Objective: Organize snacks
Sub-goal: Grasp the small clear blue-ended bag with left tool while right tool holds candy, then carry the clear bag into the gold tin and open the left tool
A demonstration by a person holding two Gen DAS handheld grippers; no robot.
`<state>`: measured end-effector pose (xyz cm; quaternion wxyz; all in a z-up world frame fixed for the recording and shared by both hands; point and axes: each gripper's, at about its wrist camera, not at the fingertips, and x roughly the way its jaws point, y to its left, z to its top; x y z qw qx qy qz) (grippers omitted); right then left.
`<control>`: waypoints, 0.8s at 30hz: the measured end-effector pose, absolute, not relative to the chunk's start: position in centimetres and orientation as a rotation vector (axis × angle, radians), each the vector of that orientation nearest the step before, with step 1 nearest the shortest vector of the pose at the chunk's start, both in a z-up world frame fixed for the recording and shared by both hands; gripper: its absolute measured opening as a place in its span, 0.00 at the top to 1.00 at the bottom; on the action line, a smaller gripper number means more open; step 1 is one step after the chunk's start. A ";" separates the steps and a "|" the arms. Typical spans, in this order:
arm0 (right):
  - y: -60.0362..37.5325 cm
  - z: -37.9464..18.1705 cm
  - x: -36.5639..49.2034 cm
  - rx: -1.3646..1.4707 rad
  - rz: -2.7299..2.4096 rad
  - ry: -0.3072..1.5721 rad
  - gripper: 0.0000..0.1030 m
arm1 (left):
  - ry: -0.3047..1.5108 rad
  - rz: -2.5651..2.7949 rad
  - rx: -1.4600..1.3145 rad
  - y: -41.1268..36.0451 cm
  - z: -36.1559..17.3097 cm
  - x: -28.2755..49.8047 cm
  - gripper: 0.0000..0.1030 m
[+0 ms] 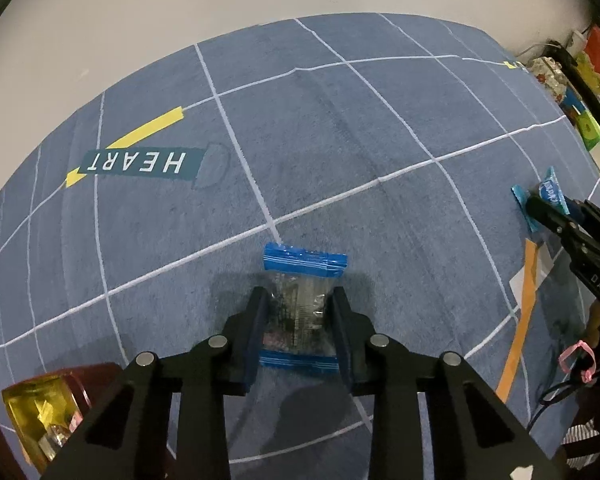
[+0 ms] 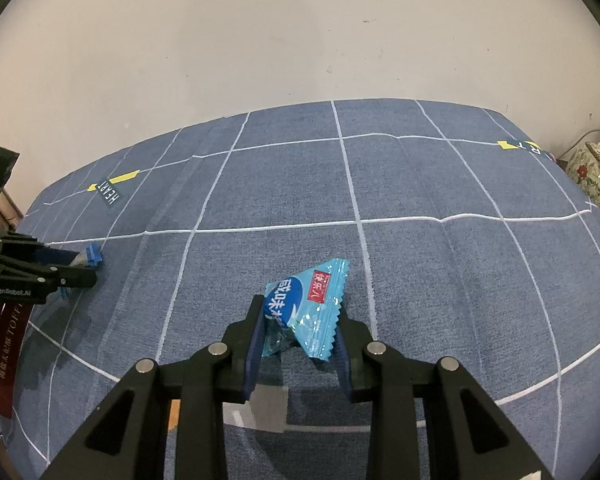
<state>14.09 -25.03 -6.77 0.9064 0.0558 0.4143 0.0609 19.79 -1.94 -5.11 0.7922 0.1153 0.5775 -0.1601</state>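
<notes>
On blue cloth w/ white grid lines [image 1: 340, 152], a clear snack packet w/ blue sealed ends [image 1: 300, 304] is seen lying flat, clamped between the pads of the left gripper [image 1: 299, 300]; jaws are closed onto its two long sides, blue ends left sticking out front and back. Over at the right, a light-blue snack packet w/ a red label [image 2: 306, 308] is pinched by the right gripper [image 2: 300, 312], jaws closed on it, packet tilted w/ its serrated edge angled up off the cloth. Both packets are well apart. A "HEART" label w/ yellow arrow [image 1: 140, 162] is printed on the cloth beyond the left gripper. A yellow-lidded box [image 1: 40, 412] is visible at the near-left corner in the left wrist view, contents unclear. A dark red "TOFFEE" pack [image 2: 8, 352] is seen under the left gripper in the right wrist view. A floral ceramic pot [image 2: 594, 176] is placed off the cloth's far-right edge.
</notes>
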 end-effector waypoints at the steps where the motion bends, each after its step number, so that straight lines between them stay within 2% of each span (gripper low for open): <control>1: -25.1 -6.8 14.1 0.114 0.125 0.856 0.70 | 1.242 -0.340 0.245 -1.9 -5.1 19.7 0.73; 5: -25.1 -6.8 14.1 0.111 0.124 0.856 0.70 | 1.241 -0.320 0.234 -1.7 -4.9 19.4 0.78; 24: -24.4 -6.7 14.1 0.068 0.098 0.860 0.70 | 1.219 -0.253 0.106 0.8 -0.5 15.6 0.79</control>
